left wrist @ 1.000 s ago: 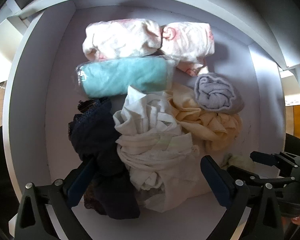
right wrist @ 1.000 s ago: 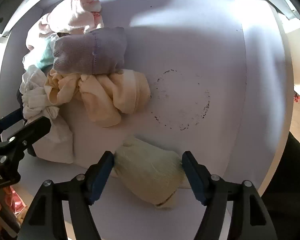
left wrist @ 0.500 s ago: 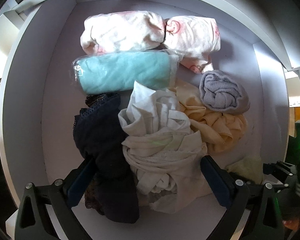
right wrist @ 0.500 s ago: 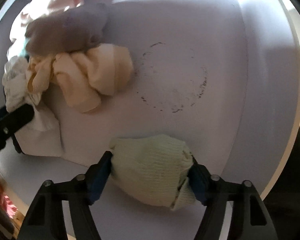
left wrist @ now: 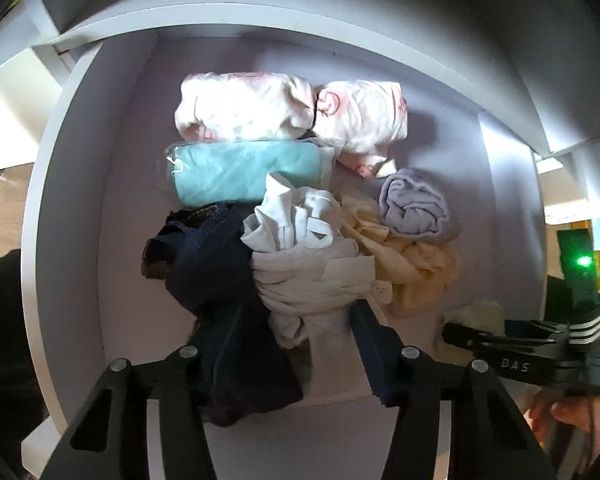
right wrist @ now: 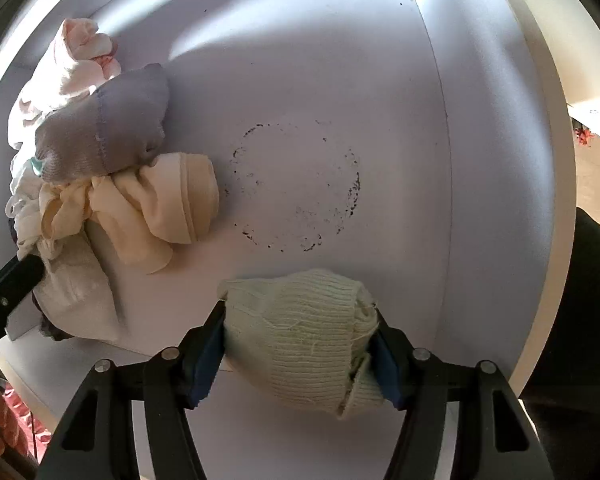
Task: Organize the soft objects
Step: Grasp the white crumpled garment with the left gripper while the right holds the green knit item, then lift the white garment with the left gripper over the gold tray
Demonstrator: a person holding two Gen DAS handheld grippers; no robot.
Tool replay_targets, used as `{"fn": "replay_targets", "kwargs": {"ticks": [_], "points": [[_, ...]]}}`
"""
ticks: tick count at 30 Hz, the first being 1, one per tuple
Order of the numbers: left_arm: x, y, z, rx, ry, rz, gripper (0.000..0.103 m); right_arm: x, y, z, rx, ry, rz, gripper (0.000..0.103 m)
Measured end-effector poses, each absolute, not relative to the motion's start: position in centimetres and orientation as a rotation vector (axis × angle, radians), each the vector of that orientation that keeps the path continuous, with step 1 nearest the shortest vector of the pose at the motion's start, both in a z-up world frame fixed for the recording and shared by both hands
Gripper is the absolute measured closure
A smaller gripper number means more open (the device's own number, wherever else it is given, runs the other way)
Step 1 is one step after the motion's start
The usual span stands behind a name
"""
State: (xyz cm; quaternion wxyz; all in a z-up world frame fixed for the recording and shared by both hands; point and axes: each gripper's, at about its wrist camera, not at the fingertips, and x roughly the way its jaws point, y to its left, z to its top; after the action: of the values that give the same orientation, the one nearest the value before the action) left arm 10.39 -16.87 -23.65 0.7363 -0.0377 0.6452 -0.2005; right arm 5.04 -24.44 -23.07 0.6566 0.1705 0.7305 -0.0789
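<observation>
White shelf (left wrist: 112,200) held the clothes pile. Its white garment (left wrist: 312,276) was newly pinched as the left gripper (left wrist: 300,316) finished closing from wide. Smaller, the pale green sock (right wrist: 300,336) was squeezed tighter in the right gripper (right wrist: 300,340); both seemed ready to lift.

Left gripper (left wrist: 300,312), jaws just closing, pinches a white garment (left wrist: 308,272) beside a navy garment (left wrist: 216,280) inside a white drawer (left wrist: 60,208) of rolled clothes.

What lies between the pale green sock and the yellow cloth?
Only bare white shelf floor: the right wrist view shows a clear gap between the green sock and the yellow cloth.
</observation>
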Motion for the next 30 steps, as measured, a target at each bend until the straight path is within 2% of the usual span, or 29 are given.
{"fn": "replay_targets", "kwargs": {"ticks": [1,3,8,12,19,21,23,30], "points": [[10.3,-16.5,-23.4,-0.089,1.417,-0.432,0.045,5.1,-24.5,-23.1,0.388,1.656,-0.177,0.038],[9.9,-15.3,-22.5,-0.093,1.404,-0.394,0.029,5.0,-24.5,-23.4,0.402,1.657,-0.173,0.038],[10.0,-15.5,-21.1,-0.129,1.329,-0.455,0.022,4.7,-25.5,-23.9,0.466,1.663,-0.171,0.037],[10.4,-18.1,-23.6,-0.026,1.416,-0.471,0.029,4.2,-26.5,-24.0,0.492,1.666,-0.169,0.037],[11.3,-20.4,-27.1,0.09,1.489,-0.424,0.024,3.8,-27.6,-25.7,0.479,1.672,-0.161,0.037],[10.9,-21.0,-28.2,0.169,1.516,-0.413,0.042,3.6,-27.7,-25.9,0.476,1.672,-0.162,0.037],[11.0,-20.7,-27.6,0.121,1.492,-0.434,0.047,3.6,-27.7,-26.0,0.475,1.676,-0.162,0.037],[11.1,-18.4,-24.7,0.032,1.42,-0.451,0.048,4.0,-27.4,-25.8,0.464,1.675,-0.166,0.037]]}}
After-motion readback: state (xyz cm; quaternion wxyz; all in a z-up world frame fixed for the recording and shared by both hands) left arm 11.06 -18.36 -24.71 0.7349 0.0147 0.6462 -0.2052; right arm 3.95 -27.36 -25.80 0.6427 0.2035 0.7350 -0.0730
